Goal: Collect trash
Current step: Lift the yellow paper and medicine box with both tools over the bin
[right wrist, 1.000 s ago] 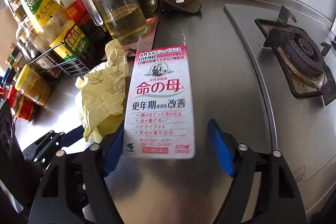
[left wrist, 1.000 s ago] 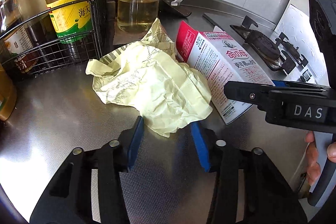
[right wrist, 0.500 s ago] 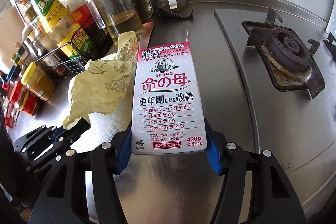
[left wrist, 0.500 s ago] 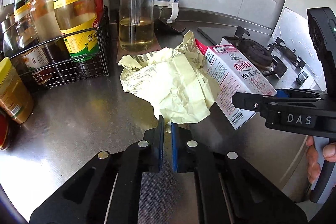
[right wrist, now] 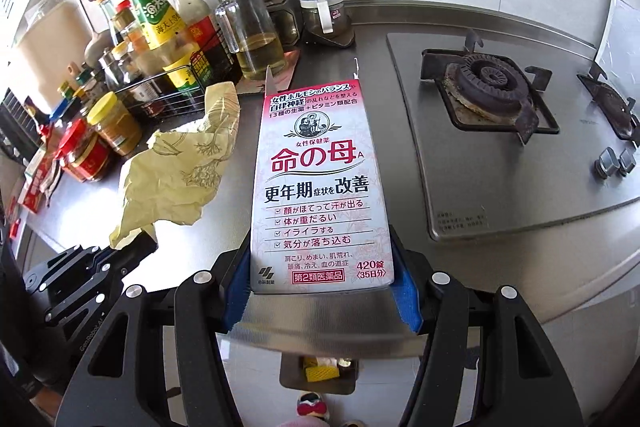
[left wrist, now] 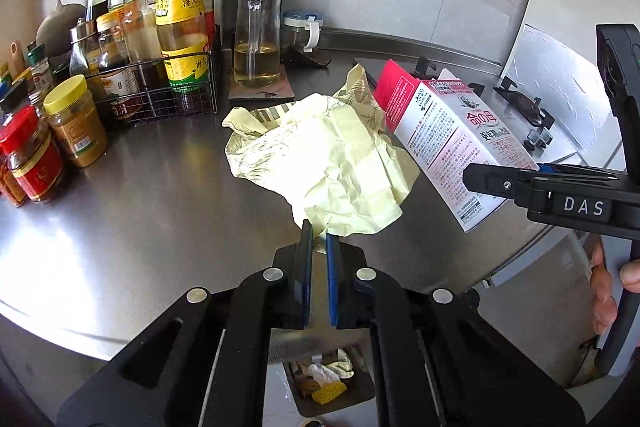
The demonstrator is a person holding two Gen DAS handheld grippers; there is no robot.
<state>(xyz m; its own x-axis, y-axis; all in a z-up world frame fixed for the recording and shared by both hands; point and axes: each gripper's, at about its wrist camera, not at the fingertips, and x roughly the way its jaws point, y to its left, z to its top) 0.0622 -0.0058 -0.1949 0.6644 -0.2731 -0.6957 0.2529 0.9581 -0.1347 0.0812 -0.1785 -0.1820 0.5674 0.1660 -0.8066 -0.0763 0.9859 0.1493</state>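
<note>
— Trash first: what is each gripper carrying?
— The left gripper (left wrist: 316,247) is pinching the near corner of the crumpled yellow wrapper (left wrist: 332,163), its blue pads pressed almost together on the paper. The right gripper (right wrist: 320,279) is clamping the pink-and-white medicine box (right wrist: 320,187) by its two sides, at the bottom end.
— Where are the two pieces sitting?
— Both are hanging above the steel bench (left wrist: 140,227), side by side, the wrapper just left of the box and touching it in the left view.
— And farther out?
— A wire basket (left wrist: 160,95) of sauce bottles is standing at the back left, with jars beside it, and a glass oil jug (left wrist: 256,39) next to that. A gas stove (right wrist: 492,95) is lying to the right. Below the bench edge, a bin (left wrist: 324,383) with scraps in it is showing between the gripper arms.
</note>
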